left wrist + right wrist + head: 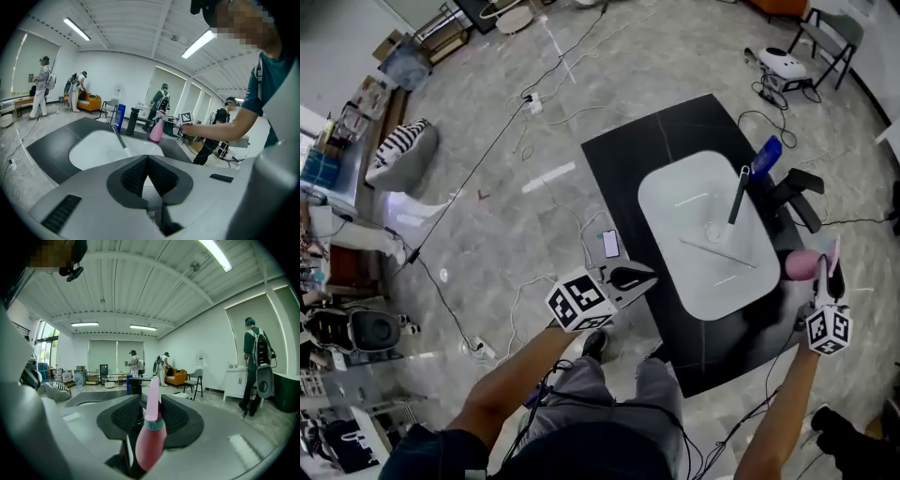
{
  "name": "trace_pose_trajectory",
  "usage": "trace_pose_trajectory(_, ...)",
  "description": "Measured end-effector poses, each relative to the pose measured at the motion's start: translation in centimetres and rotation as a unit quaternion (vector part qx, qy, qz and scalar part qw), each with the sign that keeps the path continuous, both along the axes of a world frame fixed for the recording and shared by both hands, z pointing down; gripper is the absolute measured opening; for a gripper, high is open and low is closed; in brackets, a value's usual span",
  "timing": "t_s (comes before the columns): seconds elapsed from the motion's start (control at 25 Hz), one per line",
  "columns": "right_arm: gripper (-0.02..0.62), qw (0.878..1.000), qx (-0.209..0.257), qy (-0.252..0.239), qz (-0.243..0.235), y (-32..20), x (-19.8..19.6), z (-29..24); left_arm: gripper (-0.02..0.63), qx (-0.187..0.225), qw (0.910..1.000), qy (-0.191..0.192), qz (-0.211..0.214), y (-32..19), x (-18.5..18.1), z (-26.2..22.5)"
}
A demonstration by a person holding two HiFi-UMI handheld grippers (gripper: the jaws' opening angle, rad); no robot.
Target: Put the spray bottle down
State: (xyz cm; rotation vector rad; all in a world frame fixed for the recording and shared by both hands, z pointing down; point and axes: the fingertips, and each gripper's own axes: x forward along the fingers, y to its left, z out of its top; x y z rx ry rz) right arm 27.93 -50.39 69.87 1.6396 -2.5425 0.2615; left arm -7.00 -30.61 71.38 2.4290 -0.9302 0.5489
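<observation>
At the lower right of the head view, our right claw [827,272] stands wide around the pink bottle [803,265], which sits upright between its jaws, unpinched, at the counter [628,159] edge. Our left claw [147,159] is closed and empty.

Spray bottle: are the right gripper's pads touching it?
Cannot tell. The right gripper view shows the spray bottle between the right gripper's pads, but no plain contact or gap.
</observation>
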Motion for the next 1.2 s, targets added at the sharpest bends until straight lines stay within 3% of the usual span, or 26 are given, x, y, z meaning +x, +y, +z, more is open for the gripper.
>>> trace_pose_trajectory(0.2,0.170,1.000,0.002,0.011,0.009,0.7,0.4,0.2,0.005,0.013,0.9997,-0.018,-0.002,0.8,-2.6,-0.5)
trace_pose_trajectory(0.44,0.184,1.000,0.016,0.022,0.015,2.7,-0.1,-3.2,0.005,0.031,0.9991,-0.027,-0.014,3.1,-5.7,-3.2)
trace_pose_trajectory(0.84,0.184,0.994,0.053,0.020,0.096,9.5,0.6,-14.8,0.005,0.089,0.9958,-0.016,-0.008,6.7,-8.2,-12.4)
trace_pose_trajectory(1.0,0.068,0.993,0.077,-0.014,0.093,14.4,-0.8,-21.6,0.005,0.126,0.9920,-0.010,0.004,8.1,-8.5,-17.3)
trace_pose_trajectory(1.2,0.012,0.995,0.087,-0.037,0.042,21.3,-5.2,-28.1,0.005,0.166,0.9859,-0.001,0.021,10.5,-8.7,-22.5)
